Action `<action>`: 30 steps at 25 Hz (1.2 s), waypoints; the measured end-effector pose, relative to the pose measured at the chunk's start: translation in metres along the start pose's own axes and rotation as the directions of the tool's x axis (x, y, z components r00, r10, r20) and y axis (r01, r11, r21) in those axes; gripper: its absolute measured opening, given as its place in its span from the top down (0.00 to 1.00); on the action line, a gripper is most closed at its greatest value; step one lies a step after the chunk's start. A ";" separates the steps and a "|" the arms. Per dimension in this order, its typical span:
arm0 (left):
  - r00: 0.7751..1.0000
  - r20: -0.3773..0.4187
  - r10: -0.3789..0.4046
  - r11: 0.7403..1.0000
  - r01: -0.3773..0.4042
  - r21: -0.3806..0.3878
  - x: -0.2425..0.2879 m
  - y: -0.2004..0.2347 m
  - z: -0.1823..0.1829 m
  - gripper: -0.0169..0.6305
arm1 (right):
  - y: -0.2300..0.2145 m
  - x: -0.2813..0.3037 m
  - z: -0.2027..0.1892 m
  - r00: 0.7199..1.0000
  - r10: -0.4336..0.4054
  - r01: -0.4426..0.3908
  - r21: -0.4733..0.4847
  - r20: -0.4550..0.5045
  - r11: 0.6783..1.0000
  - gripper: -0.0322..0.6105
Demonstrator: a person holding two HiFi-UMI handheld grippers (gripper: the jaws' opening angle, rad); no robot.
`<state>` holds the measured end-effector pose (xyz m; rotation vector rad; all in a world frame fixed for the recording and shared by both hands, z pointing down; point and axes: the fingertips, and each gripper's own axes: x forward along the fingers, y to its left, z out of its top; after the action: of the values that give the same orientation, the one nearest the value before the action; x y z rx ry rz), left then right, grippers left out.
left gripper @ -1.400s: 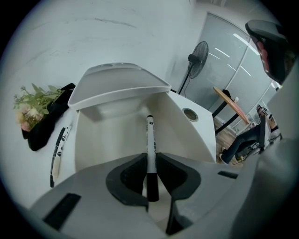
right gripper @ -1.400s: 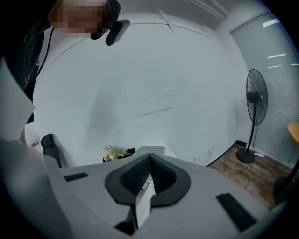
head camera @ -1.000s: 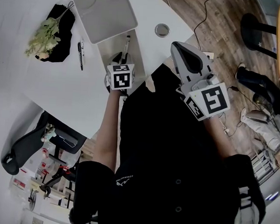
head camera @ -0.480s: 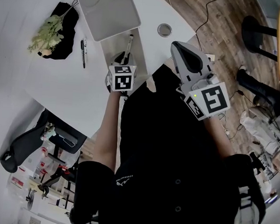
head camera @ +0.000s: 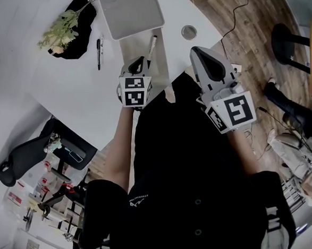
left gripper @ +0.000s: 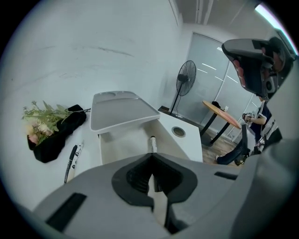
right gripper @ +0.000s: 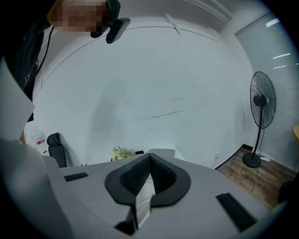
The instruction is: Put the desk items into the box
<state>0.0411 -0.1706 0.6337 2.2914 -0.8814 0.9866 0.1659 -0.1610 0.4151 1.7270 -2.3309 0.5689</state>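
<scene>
A person in a black top stands at a white desk, holding a two-jaw gripper in each hand. The left gripper hangs over the near end of an open white box on the desk. Its jaws are pressed together at the tips with nothing between them. The right gripper is held off the desk's edge, above the wooden floor. Its jaws are also closed and empty.

Inside the box lies a marker, black-capped with a white barrel, near the right wall. From the left gripper view it sits just beyond the closed jaw tips, apart from them. The box's grey lid stands open at the far end.

A black pen lies on the desk to the left of the box (possibly with a second, paler one alongside; it is too small to tell). Farther left is a black pouch with a bunch of pale flowers lying across it. A round cable port is set in the desk to the right of the box.
</scene>
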 end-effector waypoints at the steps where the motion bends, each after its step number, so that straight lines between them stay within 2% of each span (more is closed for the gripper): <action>1: 1.000 0.011 -0.002 1.000 0.002 -0.002 -0.004 0.000 0.002 0.96 | 0.003 -0.001 0.000 1.000 0.002 -0.002 -0.002 0.002 1.000 0.95; 10: 0.991 0.131 -0.012 0.999 0.017 -0.038 -0.050 0.000 0.012 0.96 | 0.033 -0.012 0.001 0.999 0.011 -0.011 -0.019 0.030 1.000 0.95; 18: 0.962 0.274 -0.016 0.999 0.029 -0.041 -0.115 0.001 0.023 0.96 | 0.072 -0.021 0.000 0.998 0.026 -0.024 -0.032 0.061 0.999 0.95; 23: 0.920 0.390 -0.019 1.000 0.025 -0.008 -0.161 -0.002 0.037 0.96 | 0.096 -0.030 0.002 0.995 0.041 -0.037 -0.049 0.087 0.998 0.95; 30: 0.836 0.549 -0.009 1.000 -0.006 0.026 -0.228 -0.004 0.056 0.96 | 0.124 -0.043 0.010 0.991 0.043 -0.035 -0.066 0.127 0.997 0.95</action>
<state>-0.0519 -0.1210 0.4233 2.6458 -1.0863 0.3188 0.0626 -0.0962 0.3658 1.7414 -2.4453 0.3960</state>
